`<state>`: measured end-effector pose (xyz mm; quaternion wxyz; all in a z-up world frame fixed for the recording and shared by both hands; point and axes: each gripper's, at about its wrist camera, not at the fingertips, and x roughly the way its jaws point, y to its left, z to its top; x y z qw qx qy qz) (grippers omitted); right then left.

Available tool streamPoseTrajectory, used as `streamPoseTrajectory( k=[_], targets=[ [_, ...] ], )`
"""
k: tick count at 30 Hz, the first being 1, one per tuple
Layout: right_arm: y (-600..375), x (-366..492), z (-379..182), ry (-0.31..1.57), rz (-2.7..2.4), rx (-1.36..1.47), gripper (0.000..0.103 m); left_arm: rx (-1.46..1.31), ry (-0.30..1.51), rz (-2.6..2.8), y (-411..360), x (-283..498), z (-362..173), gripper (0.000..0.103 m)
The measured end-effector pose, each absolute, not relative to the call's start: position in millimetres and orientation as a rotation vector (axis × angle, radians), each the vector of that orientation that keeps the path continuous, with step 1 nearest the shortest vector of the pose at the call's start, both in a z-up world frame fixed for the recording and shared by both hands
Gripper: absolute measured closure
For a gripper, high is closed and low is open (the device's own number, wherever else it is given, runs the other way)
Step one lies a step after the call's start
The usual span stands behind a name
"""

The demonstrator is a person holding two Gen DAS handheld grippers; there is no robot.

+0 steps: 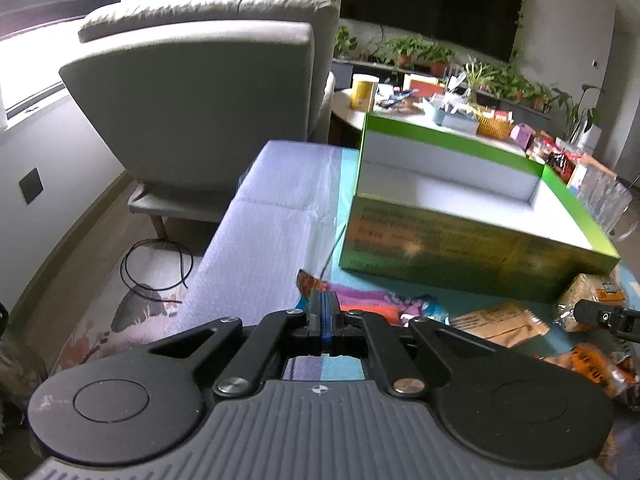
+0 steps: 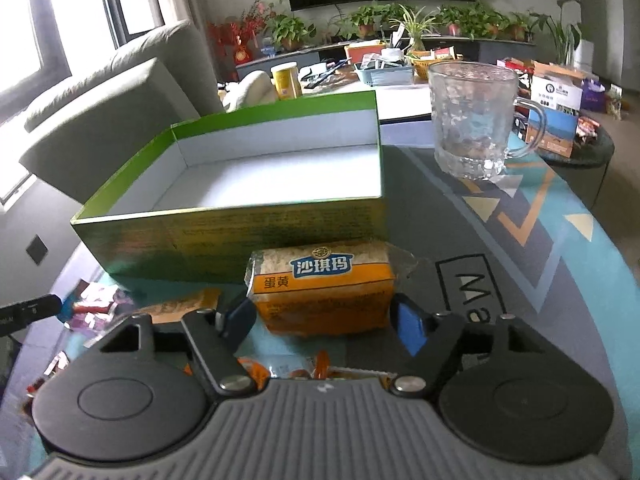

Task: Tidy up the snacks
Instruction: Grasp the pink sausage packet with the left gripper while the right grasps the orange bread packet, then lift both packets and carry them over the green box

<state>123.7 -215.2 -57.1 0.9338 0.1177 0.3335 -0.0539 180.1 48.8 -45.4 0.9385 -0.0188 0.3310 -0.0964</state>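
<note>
Between the right hand-held gripper's (image 2: pixel 324 322) spread blue pads sits an orange snack pack (image 2: pixel 324 292) (contact unclear), while the left hand-held gripper (image 1: pixel 325 312) is clamped shut on a colourful wrapper (image 1: pixel 368 304).

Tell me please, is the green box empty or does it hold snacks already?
Empty: the box shows only bare white floor inside, in both views.

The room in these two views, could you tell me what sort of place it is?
Most likely a home living room: a grey armchair, a wall-mounted television above a row of potted plants, and a cluttered coffee table.
</note>
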Motion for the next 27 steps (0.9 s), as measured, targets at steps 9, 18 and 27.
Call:
streamPoseTrajectory(
  k=[9, 18, 27],
  targets=[
    [-216.3, 99.3, -37.2, 0.621, -0.101, 0.258, 0.051, -0.022, 0.642, -0.182, 57.0, 178.5, -48.6, 0.053],
    [-217.5, 95.2, -34.3, 0.610, -0.098, 0.257, 0.051, -0.097, 0.741, -0.214, 69.6, 200.2, -75.0, 0.102],
    [-209.8, 90.2, -29.0, 0.588, -0.063, 0.242, 0.051, -0.078, 0.564, -0.264, 62.8, 160.8, -31.0, 0.103]
  ],
)
